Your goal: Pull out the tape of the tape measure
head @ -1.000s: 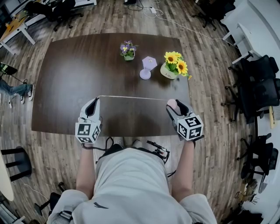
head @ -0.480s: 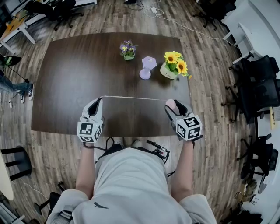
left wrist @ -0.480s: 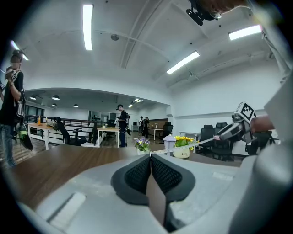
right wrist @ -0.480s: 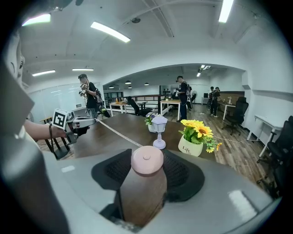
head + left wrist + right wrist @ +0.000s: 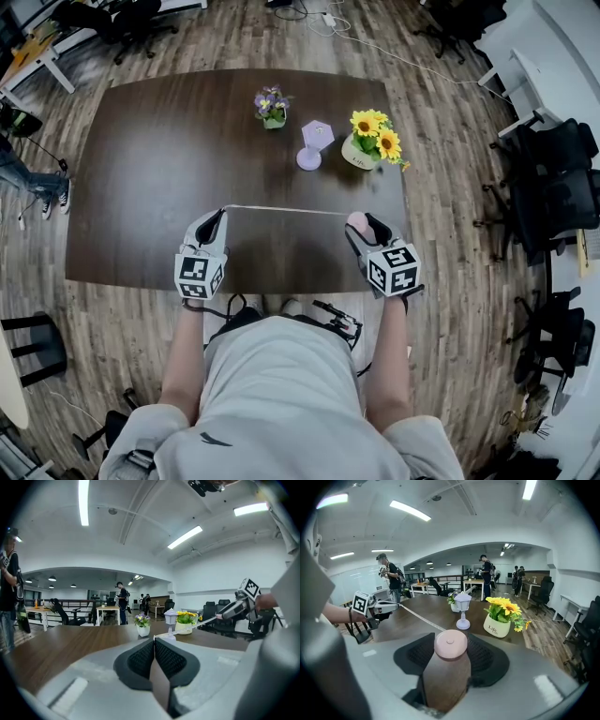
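A pink round tape measure (image 5: 355, 221) sits between the jaws of my right gripper (image 5: 362, 225), which is shut on its case (image 5: 450, 645). A thin white tape (image 5: 286, 209) runs from it leftward, level above the dark table's near part, to my left gripper (image 5: 221, 213). In the left gripper view the black pads (image 5: 140, 657) are pressed together on the tape's end, and the tape (image 5: 206, 618) leads off toward the other gripper. From the right gripper view the tape (image 5: 419, 616) stretches to the left gripper (image 5: 386, 605).
On the far half of the brown table (image 5: 150, 169) stand a small purple flower pot (image 5: 272, 105), a lilac lantern lamp (image 5: 313, 145) and a sunflower pot (image 5: 370, 139). Black office chairs (image 5: 553, 187) stand at the right. People stand in the background of both gripper views.
Both grippers have come a little closer together: the left moved right, the right moved left. The stretch of tape between them is slightly shorter.
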Available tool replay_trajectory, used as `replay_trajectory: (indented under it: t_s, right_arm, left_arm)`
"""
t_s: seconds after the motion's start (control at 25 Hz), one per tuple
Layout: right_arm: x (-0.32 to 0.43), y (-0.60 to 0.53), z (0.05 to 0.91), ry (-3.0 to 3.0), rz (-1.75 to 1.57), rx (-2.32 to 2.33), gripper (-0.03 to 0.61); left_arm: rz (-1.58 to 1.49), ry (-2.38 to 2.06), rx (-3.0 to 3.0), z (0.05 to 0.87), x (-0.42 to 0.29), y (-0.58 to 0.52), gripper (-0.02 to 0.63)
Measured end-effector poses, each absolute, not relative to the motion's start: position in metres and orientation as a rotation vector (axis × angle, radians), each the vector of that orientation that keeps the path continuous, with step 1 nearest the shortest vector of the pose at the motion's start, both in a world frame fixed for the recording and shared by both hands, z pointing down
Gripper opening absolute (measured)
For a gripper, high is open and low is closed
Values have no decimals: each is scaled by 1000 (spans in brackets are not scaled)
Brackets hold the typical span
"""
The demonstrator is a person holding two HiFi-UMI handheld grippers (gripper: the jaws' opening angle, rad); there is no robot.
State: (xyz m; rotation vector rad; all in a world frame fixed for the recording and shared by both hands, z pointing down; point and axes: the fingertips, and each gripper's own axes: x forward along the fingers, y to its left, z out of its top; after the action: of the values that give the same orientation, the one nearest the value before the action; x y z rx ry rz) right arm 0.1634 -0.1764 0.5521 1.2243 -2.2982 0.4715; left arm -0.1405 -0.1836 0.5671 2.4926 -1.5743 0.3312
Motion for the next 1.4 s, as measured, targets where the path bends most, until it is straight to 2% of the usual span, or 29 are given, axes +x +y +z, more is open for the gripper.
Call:
replay_trajectory:
  t_s: [0.8, 1.4]
  right_arm:
    - [174, -209, 681, -2044, 630, 1234, 218]
    - [179, -211, 720, -1939, 608, 1172, 219]
  left_arm:
    - [557, -1417, 2318, 679, -120, -222, 12]
    - [866, -1343, 2304, 721, -112, -218, 12]
